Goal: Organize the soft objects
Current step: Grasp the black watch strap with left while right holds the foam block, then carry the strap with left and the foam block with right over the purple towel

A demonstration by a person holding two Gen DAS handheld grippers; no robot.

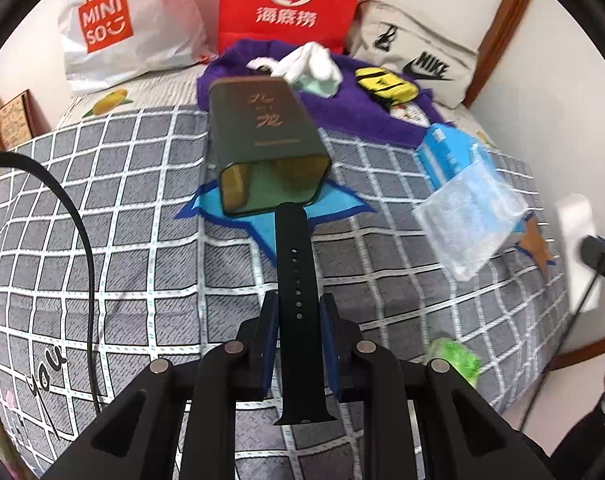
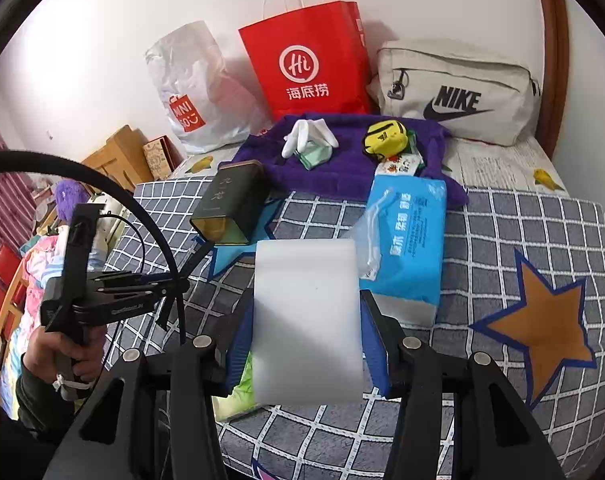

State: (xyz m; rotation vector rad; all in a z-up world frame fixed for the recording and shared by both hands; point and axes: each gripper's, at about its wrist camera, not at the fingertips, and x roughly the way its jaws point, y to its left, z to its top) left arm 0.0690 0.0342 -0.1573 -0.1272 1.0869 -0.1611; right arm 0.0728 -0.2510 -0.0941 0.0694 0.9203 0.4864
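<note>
My left gripper (image 1: pixel 298 312) is shut on a black watch strap (image 1: pixel 296 264) and holds it above the checked bedspread (image 1: pixel 122 200), its tip pointing at the open mouth of a dark green tin (image 1: pixel 262 144) lying on its side. My right gripper (image 2: pixel 306 320) is shut on a white sponge block (image 2: pixel 306 320) held above the bed. The left gripper also shows in the right wrist view (image 2: pixel 170 284). A purple towel (image 2: pixel 350 168) at the back holds white gloves (image 2: pixel 308 136), a yellow pouch (image 2: pixel 384 140) and a small packet (image 2: pixel 398 166).
A blue tissue pack (image 2: pixel 410 240) with a clear plastic bag (image 1: pixel 466 216) lies right of the tin. A white Miniso bag (image 1: pixel 114 24), a red paper bag (image 1: pixel 290 0) and a beige Nike bag (image 2: pixel 458 92) stand along the wall. A green item (image 1: pixel 454 360) lies near the bed's edge.
</note>
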